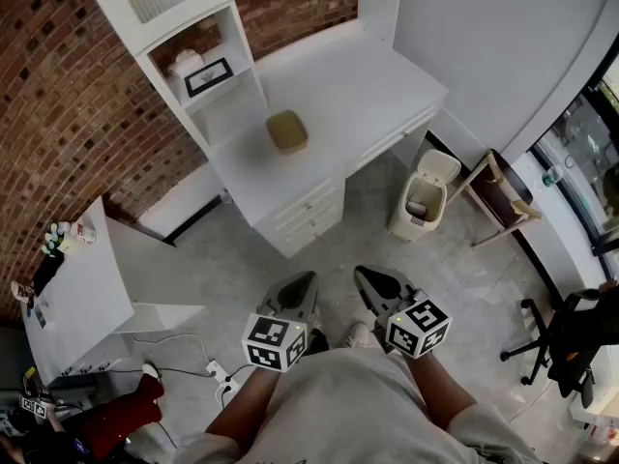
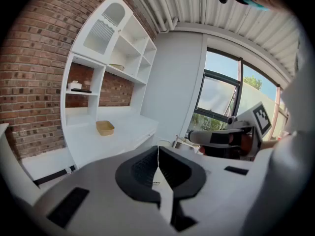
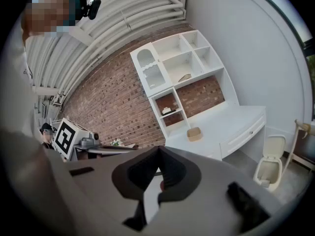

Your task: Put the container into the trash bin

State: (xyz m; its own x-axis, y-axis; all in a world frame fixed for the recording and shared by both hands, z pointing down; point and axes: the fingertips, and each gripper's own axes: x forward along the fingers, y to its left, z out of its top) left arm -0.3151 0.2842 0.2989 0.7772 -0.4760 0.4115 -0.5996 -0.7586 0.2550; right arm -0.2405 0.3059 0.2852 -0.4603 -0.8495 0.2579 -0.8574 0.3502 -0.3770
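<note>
Basically nothing's been done yet: the tan container is parked on the white desk, well apart from the open-lidded trash bin. The left gripper and right gripper are held fully closed, nothing gripped.

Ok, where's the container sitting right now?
In the head view the container sits on the white desk, upper centre, just right of the shelf unit; the trash bin stands on the floor lower right.

Head view looks steeply down; gripper views face along their jaws; all share the distant desk.
</note>
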